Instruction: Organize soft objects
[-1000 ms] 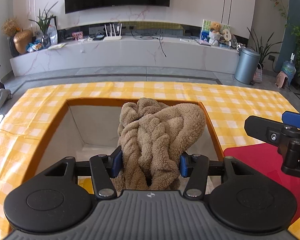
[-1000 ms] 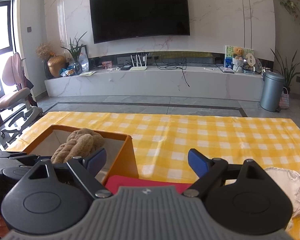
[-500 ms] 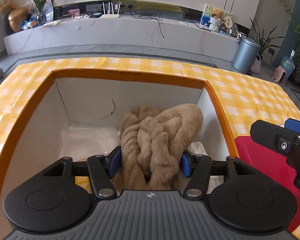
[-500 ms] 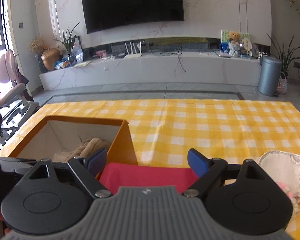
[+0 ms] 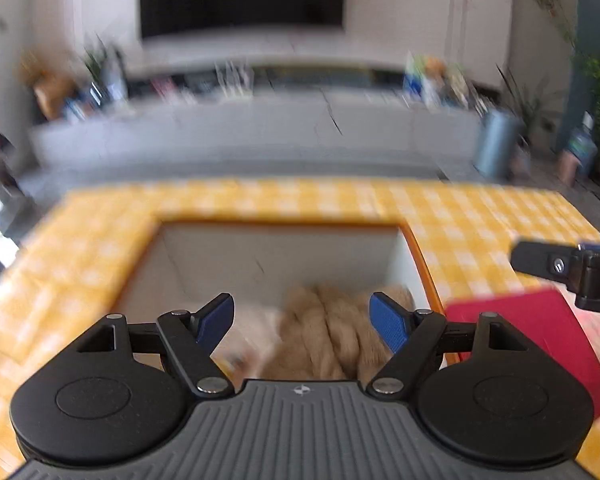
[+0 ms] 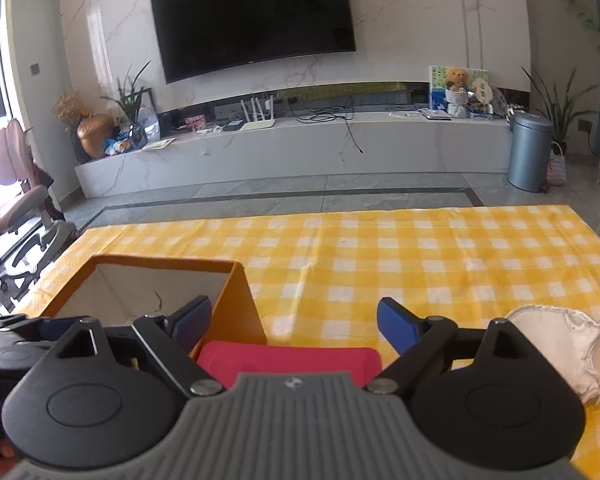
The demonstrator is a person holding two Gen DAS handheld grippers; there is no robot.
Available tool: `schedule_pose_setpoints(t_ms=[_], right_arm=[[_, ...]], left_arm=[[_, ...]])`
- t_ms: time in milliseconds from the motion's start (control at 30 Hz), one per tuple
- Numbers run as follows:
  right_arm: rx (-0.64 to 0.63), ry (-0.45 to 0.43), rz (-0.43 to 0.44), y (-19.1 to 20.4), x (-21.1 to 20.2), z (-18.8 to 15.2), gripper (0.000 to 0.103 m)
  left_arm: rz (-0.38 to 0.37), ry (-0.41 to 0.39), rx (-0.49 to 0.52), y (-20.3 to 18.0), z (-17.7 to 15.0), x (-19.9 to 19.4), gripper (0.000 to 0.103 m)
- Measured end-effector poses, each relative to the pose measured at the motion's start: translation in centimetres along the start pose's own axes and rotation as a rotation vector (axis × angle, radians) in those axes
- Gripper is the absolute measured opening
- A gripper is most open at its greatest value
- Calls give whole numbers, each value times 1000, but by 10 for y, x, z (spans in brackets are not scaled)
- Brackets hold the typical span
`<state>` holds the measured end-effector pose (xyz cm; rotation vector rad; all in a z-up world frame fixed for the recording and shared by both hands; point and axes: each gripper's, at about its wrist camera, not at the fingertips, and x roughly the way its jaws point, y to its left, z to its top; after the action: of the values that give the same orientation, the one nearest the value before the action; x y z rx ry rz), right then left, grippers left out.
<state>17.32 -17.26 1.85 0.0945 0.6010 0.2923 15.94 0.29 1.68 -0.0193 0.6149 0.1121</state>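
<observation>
Left wrist view, blurred: left tongs (image 5: 302, 322) stand wide, their jaws just having opened, gripping nothing; the tan fluffy cloth (image 5: 332, 340) lies beyond and below them, inside the orange box (image 5: 424, 276), toward its right wall. Right wrist view: the box sits at left on the yellow checked counter (image 6: 420, 256); a red cloth (image 6: 288, 360) lies just beside it; right tongs (image 6: 294, 320) stand wide and empty above the red cloth; a white cloth (image 6: 560, 344) lies at right.

Tan plush (image 5: 332, 332) bunched in orange box (image 5: 420, 256), red cloth (image 6: 288, 356) beside
</observation>
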Motion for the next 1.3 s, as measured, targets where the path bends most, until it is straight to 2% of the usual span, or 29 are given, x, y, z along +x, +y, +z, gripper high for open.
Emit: schedule_pose_setpoints(t_ms=[67,133,200,233,267,300,433,533,633,867,967,1033,1100,1267,1300], right_arm=[[26,1,11,-5,-1,2,89],[27,-2,10,-7,-2,2,89],[9,-6,-8,-6,-2,1,89],[-3,-7,-17,-5,-1,0,90],[-10,-5,-21,-4,-1,-1,90],[-8,0,-20,-5,-1,-1,90],[19,40,9,-8,3,-1,93],[-6,59,5,-6,6,-1,93],[-26,59,-1,-5,5,-2,93],[-14,71,2,-7,6,-3,93],[-26,65,-7,-6,5,-1,93],[-30,49,-14,-5,2,0,93],[-28,39,-13,-7,-2,1,93],[-27,13,-29,-11,-12,7,93],[-26,5,-32,-13,-16,8,93]], left_arm=[[-12,-62,-17,-1,0,-5,90],[-36,-62,-43,0,0,2,83],[2,-25,-48,-3,0,14,56],[13,18,-41,-4,1,21,50],[2,59,-42,-2,2,27,36],[-22,96,-53,1,3,33,28],[-104,202,-82,13,1,48,26],[-132,279,-59,12,-2,60,26],[-102,277,22,3,-7,67,26],[-92,267,16,3,-13,64,28],[-39,246,41,-2,-9,52,36],[-18,179,29,-1,-7,38,43],[-9,135,12,1,-3,25,58],[40,29,-12,2,7,-9,79],[49,8,-12,0,9,-15,81]])
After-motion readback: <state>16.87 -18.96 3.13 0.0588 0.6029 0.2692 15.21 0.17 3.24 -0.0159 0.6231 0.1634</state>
